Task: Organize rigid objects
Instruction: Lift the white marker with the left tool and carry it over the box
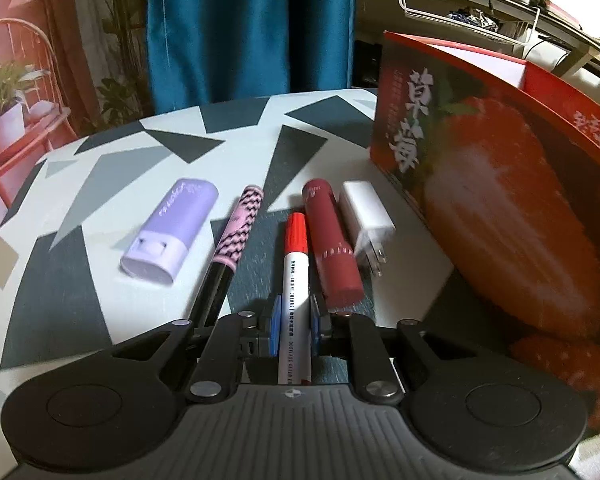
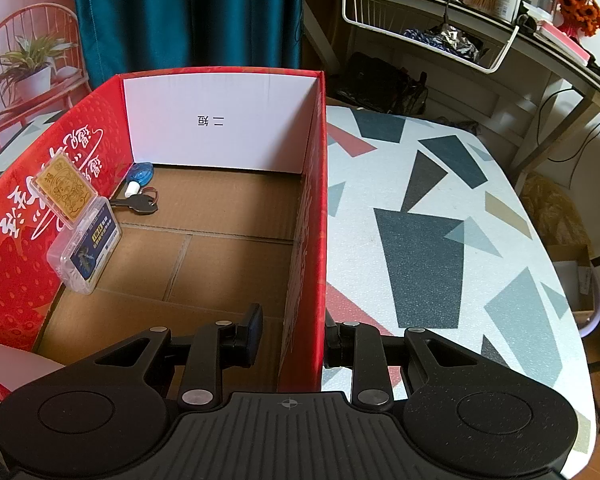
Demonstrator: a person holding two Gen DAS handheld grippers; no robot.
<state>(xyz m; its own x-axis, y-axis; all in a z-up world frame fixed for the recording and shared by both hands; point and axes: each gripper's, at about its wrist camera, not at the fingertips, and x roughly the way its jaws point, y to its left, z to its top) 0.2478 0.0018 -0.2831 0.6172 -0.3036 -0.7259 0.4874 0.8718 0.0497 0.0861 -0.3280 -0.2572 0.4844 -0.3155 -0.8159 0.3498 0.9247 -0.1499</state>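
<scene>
The marker (image 1: 296, 280), white with a red cap, is pinched tight between the blue pads of the left gripper (image 1: 295, 322) and points away from it. Left of the gripper lie a pink zigzag pen (image 1: 236, 240) and a purple tube (image 1: 172, 232). Just right lie a dark red tube (image 1: 332, 248) and a white plug (image 1: 366, 220). The right gripper (image 2: 290, 334) squeezes the red box (image 2: 308, 216) wall, one finger inside, one outside.

A teal curtain (image 2: 188, 12) is hung behind the table (image 2: 440, 208), which is covered in a white cloth patterned with grey and dark shapes. A red chair (image 2: 32, 60) bearing a potted plant (image 2: 32, 68) is seen at left. A cluttered shelf (image 2: 500, 12) with orange flowers (image 2: 580, 4) is placed at right.
</scene>
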